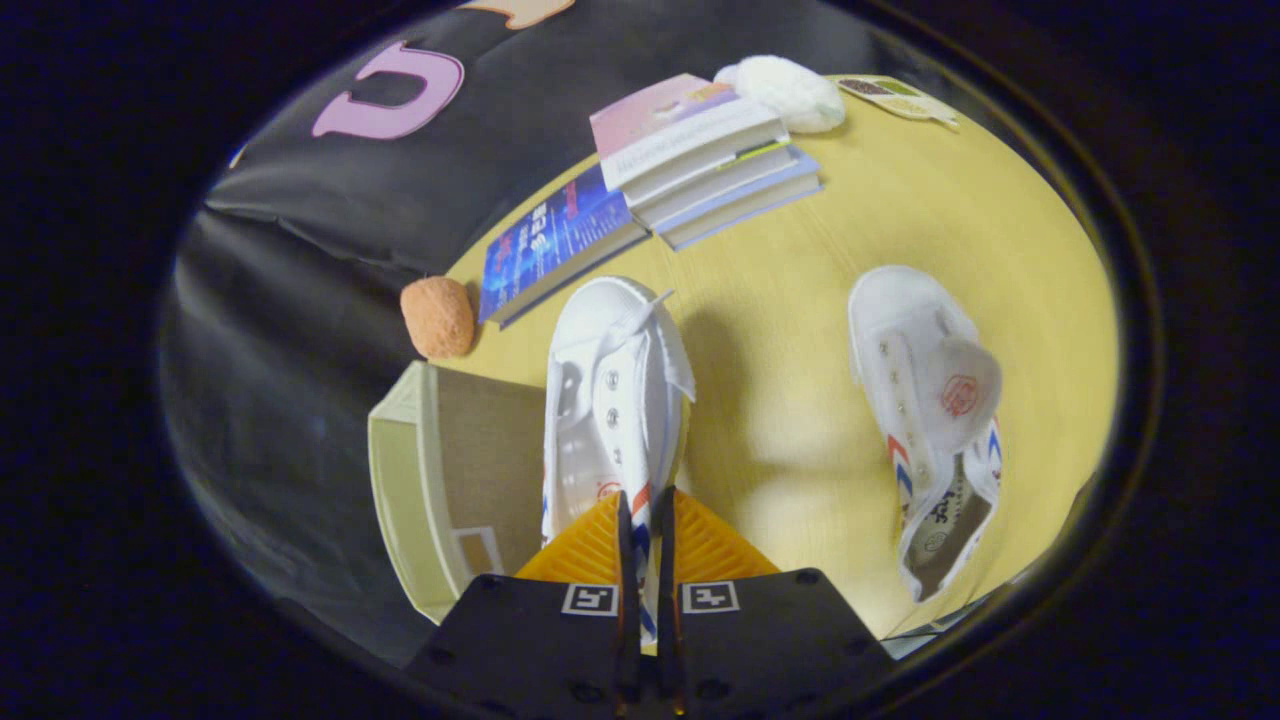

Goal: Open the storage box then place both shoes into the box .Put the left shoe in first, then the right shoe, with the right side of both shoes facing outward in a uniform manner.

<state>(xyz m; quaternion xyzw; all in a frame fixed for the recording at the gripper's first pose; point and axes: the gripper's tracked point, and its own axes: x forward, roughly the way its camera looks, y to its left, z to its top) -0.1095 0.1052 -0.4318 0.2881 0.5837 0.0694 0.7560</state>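
Note:
My gripper (645,500) is shut on the side wall of a white canvas shoe (610,400) with red and blue stripes, and the shoe hangs above the table with its toe pointing away from me. Just left of the held shoe stands the cream storage box (400,480), open, its brown inside showing. The second white shoe (930,420) lies on the yellow table (800,330) to the right of the fingers, toe pointing away, tongue folded back.
A blue book (550,245) and a stack of books (700,160) lie beyond the shoes. An orange ball (438,317) sits by the box's far corner. A white fluffy thing (790,92) and a flat packet (895,98) rest at the table's far side.

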